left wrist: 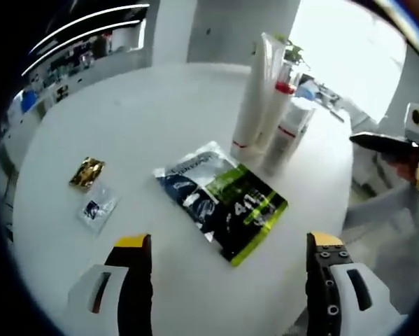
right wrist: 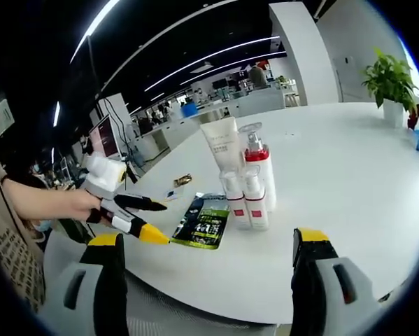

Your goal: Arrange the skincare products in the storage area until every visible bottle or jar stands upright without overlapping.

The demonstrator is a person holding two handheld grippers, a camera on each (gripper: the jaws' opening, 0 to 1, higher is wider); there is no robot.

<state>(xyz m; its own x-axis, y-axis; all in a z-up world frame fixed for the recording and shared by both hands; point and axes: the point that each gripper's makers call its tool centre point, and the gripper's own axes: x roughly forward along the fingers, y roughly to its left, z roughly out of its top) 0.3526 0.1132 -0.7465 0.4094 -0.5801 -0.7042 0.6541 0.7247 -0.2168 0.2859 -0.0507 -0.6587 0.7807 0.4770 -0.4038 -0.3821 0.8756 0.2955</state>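
Yellow-tipped jaws of the left gripper (left wrist: 230, 241) are standing wide apart at the near edge of a round white table (left wrist: 125, 140), holding nothing. Just beyond them, two overlapping flat sachets are lying on the tabletop: a black-and-green sachet (left wrist: 254, 210) resting partly over a silver-and-blue sachet (left wrist: 188, 178). Off to the left, well apart from that pair, a small clear packet (left wrist: 97, 208) and a small gold packet (left wrist: 87, 171) are lying near each other.

Farther back, the skincare products are standing upright in a tight cluster: a tall white tube (left wrist: 254, 91), a pump bottle with a red collar (left wrist: 279, 105) and a shorter white bottle (left wrist: 289, 136).

From the right gripper view, the right gripper (right wrist: 206, 252) is hanging over the table edge with its jaws spread and empty. Past them the same cluster is showing the white tube (right wrist: 221, 143), the red-collared pump bottle (right wrist: 258, 164) and two small white bottles (right wrist: 244, 199) side by side in front, all upright. To the left, a hand (right wrist: 73, 203) is holding the left gripper (right wrist: 143, 218), its black-and-yellow jaws parted, beside the sachets (right wrist: 203, 220). A potted plant (right wrist: 389, 84) is standing at the far rim.
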